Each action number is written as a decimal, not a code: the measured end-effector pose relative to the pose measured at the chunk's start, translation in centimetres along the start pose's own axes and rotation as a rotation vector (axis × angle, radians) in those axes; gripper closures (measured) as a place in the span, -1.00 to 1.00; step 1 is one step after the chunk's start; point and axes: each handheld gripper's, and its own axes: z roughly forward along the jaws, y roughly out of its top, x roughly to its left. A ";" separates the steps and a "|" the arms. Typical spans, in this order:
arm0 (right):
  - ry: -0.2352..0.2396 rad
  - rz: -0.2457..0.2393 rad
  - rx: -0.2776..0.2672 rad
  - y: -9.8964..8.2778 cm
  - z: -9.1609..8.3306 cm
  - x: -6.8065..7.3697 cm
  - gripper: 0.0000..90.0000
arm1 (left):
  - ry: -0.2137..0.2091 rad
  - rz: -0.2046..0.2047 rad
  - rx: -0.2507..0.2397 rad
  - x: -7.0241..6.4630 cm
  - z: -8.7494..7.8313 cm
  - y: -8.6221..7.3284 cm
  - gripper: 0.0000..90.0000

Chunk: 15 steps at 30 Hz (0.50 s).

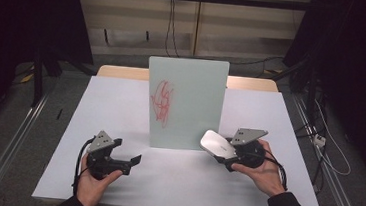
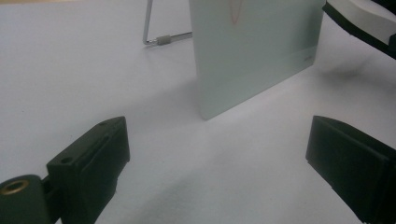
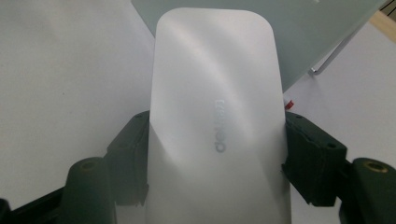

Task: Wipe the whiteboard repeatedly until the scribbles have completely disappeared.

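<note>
Behind the upright whiteboard (image 1: 186, 103) I can make out little; its wire stand (image 2: 156, 38) peeks out in the left gripper view, and the red scribble (image 1: 162, 102) is cut off there. My right gripper (image 1: 222, 154) clamps one white eraser (image 3: 217, 135), held just off the board's lower right corner above the desk (image 1: 120, 112). My left gripper (image 1: 133, 161) rests empty, jaws wide, near the front left. One board, one eraser, two grippers.
</note>
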 end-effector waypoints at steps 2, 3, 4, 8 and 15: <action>-0.012 -0.011 -0.013 0.3 0.0 0.2 -0.30 | 0.000 0.001 0.000 0.0 -0.1 0.0 -0.87; -0.022 -0.016 -0.023 0.5 0.0 0.3 -0.30 | 0.001 0.002 -0.001 0.0 -0.1 0.0 -0.87; -0.028 -0.018 -0.032 0.6 0.0 0.5 -0.30 | 0.000 0.001 -0.002 -0.1 -0.1 0.1 -0.87; -0.045 -0.039 -0.049 1.2 0.2 1.0 -0.30 | -0.001 0.004 -0.003 -0.1 -0.1 0.1 -0.87; -0.050 -0.058 -0.076 2.3 0.7 1.5 -0.30 | 0.005 0.000 -0.010 -0.1 -0.2 0.2 -0.87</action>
